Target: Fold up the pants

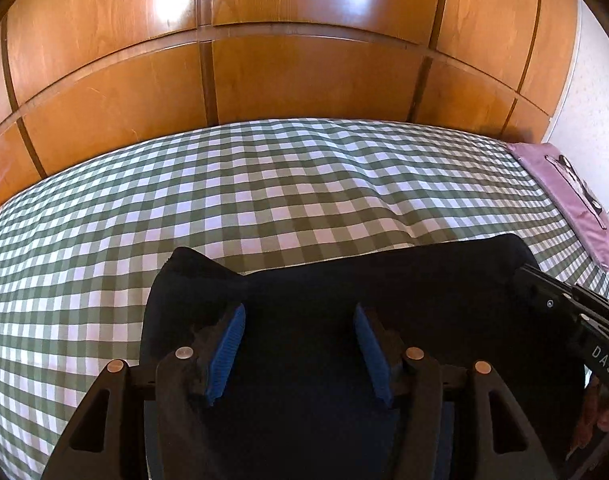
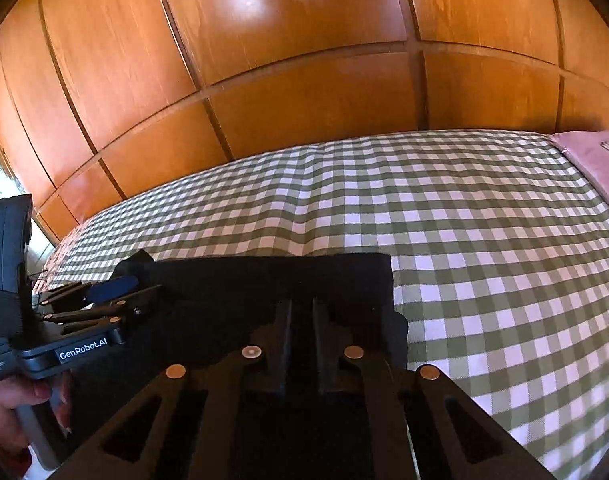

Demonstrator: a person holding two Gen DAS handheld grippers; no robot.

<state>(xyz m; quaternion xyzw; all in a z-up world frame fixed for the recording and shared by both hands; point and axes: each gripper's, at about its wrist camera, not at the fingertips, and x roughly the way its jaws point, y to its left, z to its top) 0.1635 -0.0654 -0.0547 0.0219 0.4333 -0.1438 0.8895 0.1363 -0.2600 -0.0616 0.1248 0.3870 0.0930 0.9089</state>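
My left wrist camera sits just behind the left gripper [image 1: 300, 344], looking forward and steeply down along its blue pads [image 1: 226, 354], very near the dark folded pants [image 1: 384, 280]. Beyond them it faces the checked bedspread [image 1: 264, 184] and the wooden wardrobe doors [image 1: 304, 72]. My right wrist camera rides the right gripper [image 2: 302, 320] the same way, just as near, tilted down at the same pants [image 2: 264, 280]. Both views share the pants, bedspread [image 2: 464, 220], wardrobe [image 2: 304, 80] and the pink pillow [image 1: 564, 196] at the right edge. Each camera catches the other gripper at its side edge.
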